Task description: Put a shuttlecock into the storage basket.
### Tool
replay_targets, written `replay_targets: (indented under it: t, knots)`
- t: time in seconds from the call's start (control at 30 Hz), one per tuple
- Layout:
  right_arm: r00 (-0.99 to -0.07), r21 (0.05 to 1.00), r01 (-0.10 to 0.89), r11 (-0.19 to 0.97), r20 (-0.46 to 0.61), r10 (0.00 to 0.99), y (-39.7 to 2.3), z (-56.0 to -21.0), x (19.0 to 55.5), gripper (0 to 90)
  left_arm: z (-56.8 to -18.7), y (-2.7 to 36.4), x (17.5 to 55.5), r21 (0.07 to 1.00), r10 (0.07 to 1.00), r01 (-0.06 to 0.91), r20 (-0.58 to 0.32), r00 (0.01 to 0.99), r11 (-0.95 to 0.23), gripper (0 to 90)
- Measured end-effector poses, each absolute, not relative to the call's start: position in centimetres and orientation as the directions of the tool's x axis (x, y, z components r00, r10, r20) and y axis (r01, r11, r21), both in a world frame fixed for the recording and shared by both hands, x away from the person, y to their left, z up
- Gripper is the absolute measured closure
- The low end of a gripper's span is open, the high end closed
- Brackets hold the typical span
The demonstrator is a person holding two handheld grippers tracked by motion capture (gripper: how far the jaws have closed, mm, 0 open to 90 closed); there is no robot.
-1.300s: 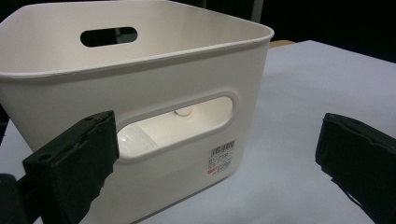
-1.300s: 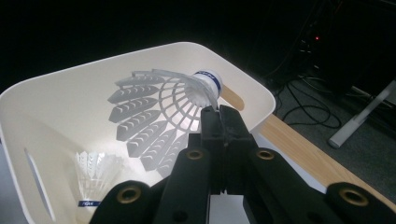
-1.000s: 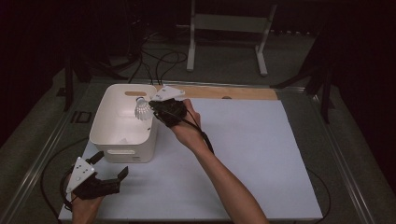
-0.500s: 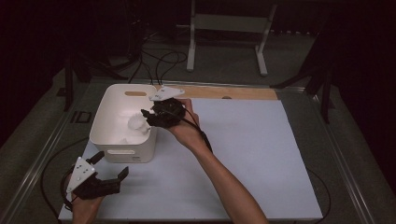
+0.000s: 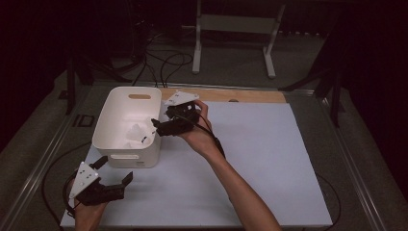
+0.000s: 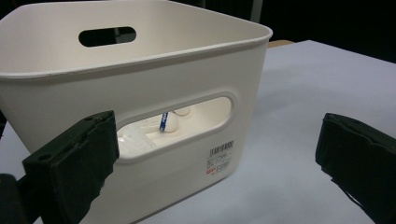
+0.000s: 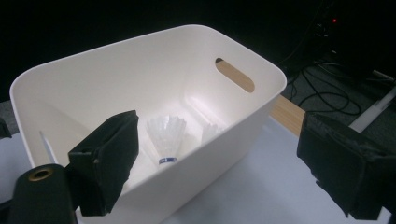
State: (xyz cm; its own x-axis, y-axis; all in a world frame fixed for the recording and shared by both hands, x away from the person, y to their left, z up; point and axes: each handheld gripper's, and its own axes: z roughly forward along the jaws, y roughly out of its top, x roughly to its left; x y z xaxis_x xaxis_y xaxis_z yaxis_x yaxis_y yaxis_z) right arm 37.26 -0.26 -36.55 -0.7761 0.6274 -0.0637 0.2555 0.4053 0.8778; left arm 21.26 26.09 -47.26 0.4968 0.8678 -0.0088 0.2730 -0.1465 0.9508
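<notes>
The high view looks forward and down from above the person's side of the table, far enough back to take in the whole white sheet, the floor and a stand behind it. The left gripper view sits low near the table's near left corner and looks level, from close by, at the near wall of the white bin, framed by its own two jaws. The right gripper view hangs just beside the bin's rim and looks down into it from close range. All three views share the bin; both gripper views also catch the shuttlecock inside it.
</notes>
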Motion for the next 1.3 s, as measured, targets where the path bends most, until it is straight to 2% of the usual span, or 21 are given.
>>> replay_targets:
  t: [0.57, 1.3]
  knots:
    - [-0.759, 0.863, 0.292, 0.412, -0.053, 0.648, -3.0, -37.7, 36.6, 11.0, -47.3, 26.0, 21.3, 0.951, 0.869, 0.272, -0.009, 0.495, -0.145, 0.0]
    - [-0.743, 0.871, 0.292, 0.395, -0.054, 0.667, -6.0, -39.0, 34.6, 10.5, -47.3, 25.8, 21.4, 0.951, 0.866, 0.273, -0.009, 0.5, -0.148, 0.0]
